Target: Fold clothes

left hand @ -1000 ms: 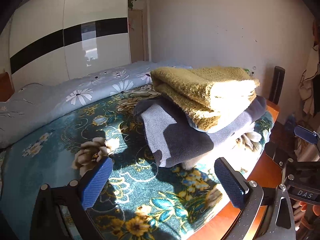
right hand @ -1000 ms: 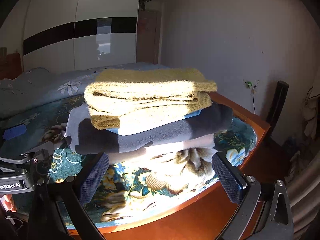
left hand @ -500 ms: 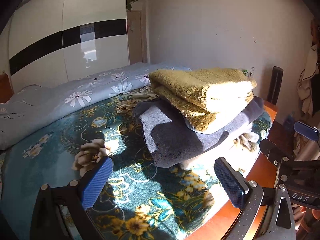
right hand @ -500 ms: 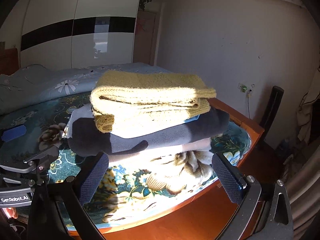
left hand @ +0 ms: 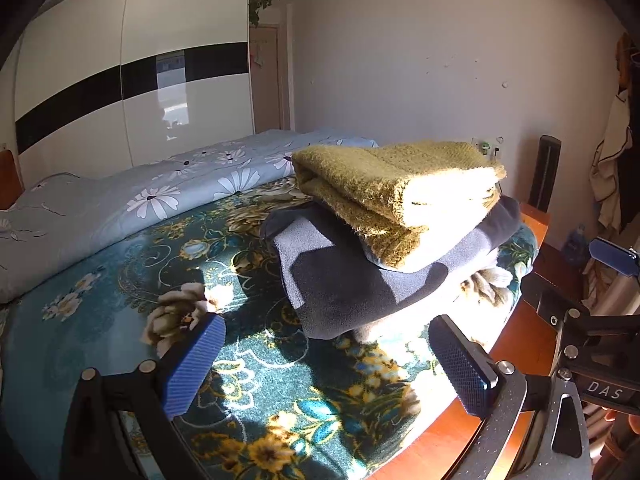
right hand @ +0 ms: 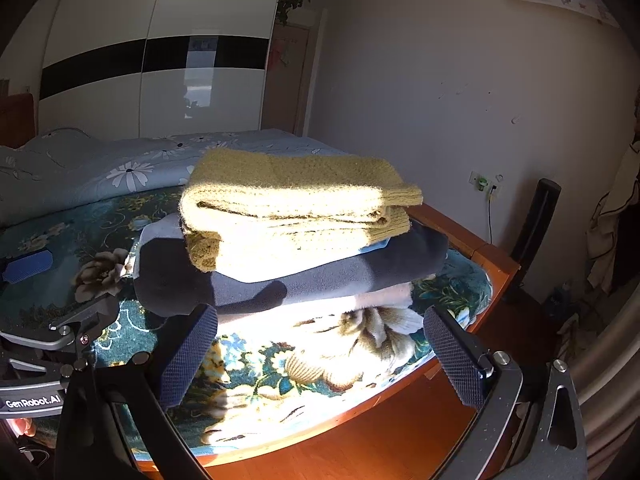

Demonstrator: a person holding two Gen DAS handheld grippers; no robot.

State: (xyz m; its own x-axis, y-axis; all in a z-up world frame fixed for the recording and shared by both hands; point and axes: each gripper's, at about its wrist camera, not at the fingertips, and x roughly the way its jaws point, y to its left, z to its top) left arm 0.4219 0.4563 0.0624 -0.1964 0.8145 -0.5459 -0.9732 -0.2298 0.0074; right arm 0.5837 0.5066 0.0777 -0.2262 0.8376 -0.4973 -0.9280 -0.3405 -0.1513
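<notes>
Clothes are seen folded and stacked beyond both pairs of fingers, which are held spread wide with nothing between them. The left gripper [left hand: 328, 364] is held low over the floral bedspread [left hand: 120, 312], its blue ribbed pads [left hand: 194, 364] apart from the pile. The right gripper [right hand: 320, 352] is held just short of the bed's corner, its dark textured pads [right hand: 188, 356] empty and clear of the fabric; the stack is framed between them.

The stack is formed by a mustard knitted sweater [right hand: 296, 208] laid on top, a grey-blue fleece garment [right hand: 280, 276] beneath it, and a pale garment [right hand: 384, 296] at the bottom, only an edge of which is shown. A sliver of light blue fabric is visible between sweater and fleece. The pile is set near the foot corner of the bed, close to the orange wooden bed frame [right hand: 472, 248], and is lit strongly by sunlight on its near side.

A light blue daisy-print duvet [left hand: 120, 200] is bunched along the far side of the bed. Behind it, a white wardrobe [left hand: 120, 92] with a black band is seen.
</notes>
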